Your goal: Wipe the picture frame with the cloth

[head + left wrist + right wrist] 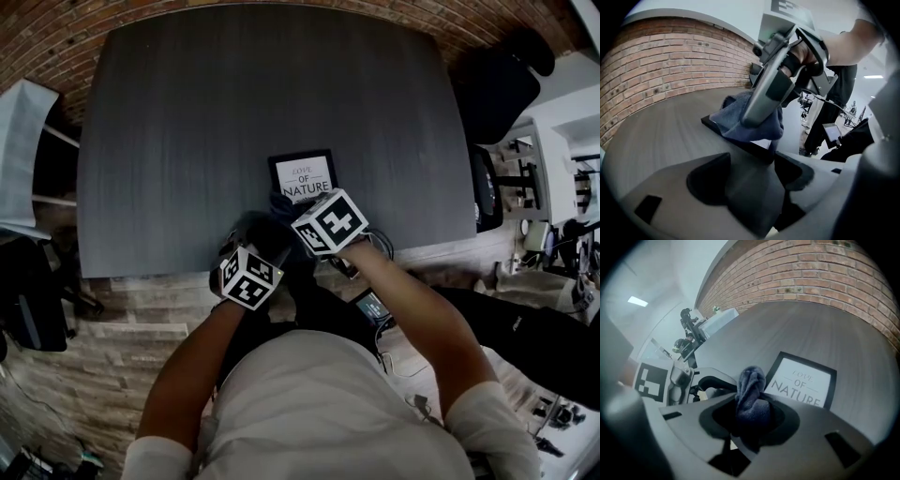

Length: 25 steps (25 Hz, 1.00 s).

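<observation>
A black picture frame [302, 173] with the print "LOVE OF NATURE" lies flat on the dark table [234, 112], close to its front edge. My right gripper [751, 405] is shut on a bunched dark blue cloth [751, 380] and hangs over the frame's [804, 378] near left corner. In the left gripper view the cloth [752, 123] rests on that corner of the frame [740, 143]. The left gripper [766, 158] looks shut, its tips at the frame's near edge. Whether it grips the frame is hidden. Both marker cubes [330, 222] [249, 277] sit just before the frame.
A brick wall [825, 268] runs behind the table. A black chair [502, 84] stands at the far right corner, and a white shelf unit [23, 159] stands to the left. The table's front edge [169, 272] is right at my body.
</observation>
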{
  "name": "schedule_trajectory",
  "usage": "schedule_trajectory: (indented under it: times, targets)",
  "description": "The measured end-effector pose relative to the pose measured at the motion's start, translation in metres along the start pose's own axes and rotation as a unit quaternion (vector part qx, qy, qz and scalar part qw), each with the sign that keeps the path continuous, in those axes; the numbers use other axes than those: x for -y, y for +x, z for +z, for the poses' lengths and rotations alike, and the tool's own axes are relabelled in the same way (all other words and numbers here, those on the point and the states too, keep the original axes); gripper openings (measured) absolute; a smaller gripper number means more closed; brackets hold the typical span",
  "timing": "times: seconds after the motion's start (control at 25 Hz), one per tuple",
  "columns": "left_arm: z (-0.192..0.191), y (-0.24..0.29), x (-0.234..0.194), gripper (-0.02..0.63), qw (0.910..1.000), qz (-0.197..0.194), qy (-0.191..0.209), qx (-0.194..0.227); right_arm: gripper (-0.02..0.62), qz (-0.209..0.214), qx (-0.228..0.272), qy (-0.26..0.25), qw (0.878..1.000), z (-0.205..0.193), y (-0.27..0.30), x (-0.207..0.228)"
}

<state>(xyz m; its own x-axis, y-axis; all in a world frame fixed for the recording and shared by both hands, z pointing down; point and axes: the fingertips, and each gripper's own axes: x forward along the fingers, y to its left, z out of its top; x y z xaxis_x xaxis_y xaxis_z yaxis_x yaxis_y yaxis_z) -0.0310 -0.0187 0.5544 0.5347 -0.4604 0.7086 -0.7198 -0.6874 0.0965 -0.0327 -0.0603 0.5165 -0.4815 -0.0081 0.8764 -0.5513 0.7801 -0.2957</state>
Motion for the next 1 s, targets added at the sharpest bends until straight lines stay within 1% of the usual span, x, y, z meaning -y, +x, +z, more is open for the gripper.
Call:
schedule_trajectory:
  times: [0.08, 0.16, 0.2, 0.28, 0.32, 0.36, 0.48, 0.6, 0.72, 0.76, 0.88, 1.0]
  targets:
    - [0.007, -0.003, -0.005, 0.304, 0.9998, 0.004, -0.006, 0.018, 0.114, -0.012, 0.020, -0.008, 1.000, 0.011, -0.011, 0.014]
    - [0.016, -0.005, -0.012, 0.299, 0.9990, 0.011, -0.018, 0.039, 0.114, -0.032, 0.047, -0.008, 0.998, 0.028, -0.020, 0.033]
    - [0.021, -0.005, -0.016, 0.279, 0.9986, 0.014, -0.021, 0.046, 0.114, -0.045, 0.062, -0.005, 0.997, 0.037, -0.023, 0.044]
    - [0.030, -0.005, -0.022, 0.204, 0.9981, 0.019, -0.017, 0.055, 0.115, -0.064, 0.091, 0.004, 0.994, 0.056, -0.030, 0.065]
    - [0.034, -0.005, -0.024, 0.150, 0.9982, 0.018, -0.013, 0.056, 0.114, -0.068, 0.106, 0.011, 0.992, 0.065, -0.031, 0.074]
    - [0.037, -0.003, -0.025, 0.113, 0.9983, 0.014, -0.007, 0.056, 0.114, -0.071, 0.119, 0.017, 0.990, 0.075, -0.032, 0.083]
    - [0.046, 0.006, -0.024, 0.044, 0.9983, -0.008, 0.014, 0.055, 0.114, -0.076, 0.146, 0.033, 0.986, 0.100, -0.029, 0.104]
    - [0.054, 0.016, -0.019, 0.020, 0.9968, -0.032, 0.045, 0.058, 0.114, -0.078, 0.159, 0.036, 0.983, 0.121, -0.021, 0.116]
    - [0.052, 0.026, -0.014, 0.014, 0.9953, -0.056, 0.066, 0.042, 0.114, -0.073, 0.164, 0.035, 0.983, 0.139, -0.008, 0.120]
    - [0.048, 0.028, -0.012, 0.011, 0.9950, -0.064, 0.069, 0.034, 0.114, -0.069, 0.161, 0.034, 0.984, 0.143, -0.002, 0.120]
    - [0.045, 0.033, -0.003, 0.008, 0.9938, -0.091, 0.059, 0.024, 0.114, -0.055, 0.141, 0.025, 0.988, 0.148, 0.020, 0.119]
    - [0.046, 0.036, 0.001, 0.008, 0.9919, -0.100, 0.076, 0.017, 0.114, -0.054, 0.124, 0.008, 0.991, 0.156, 0.033, 0.119]
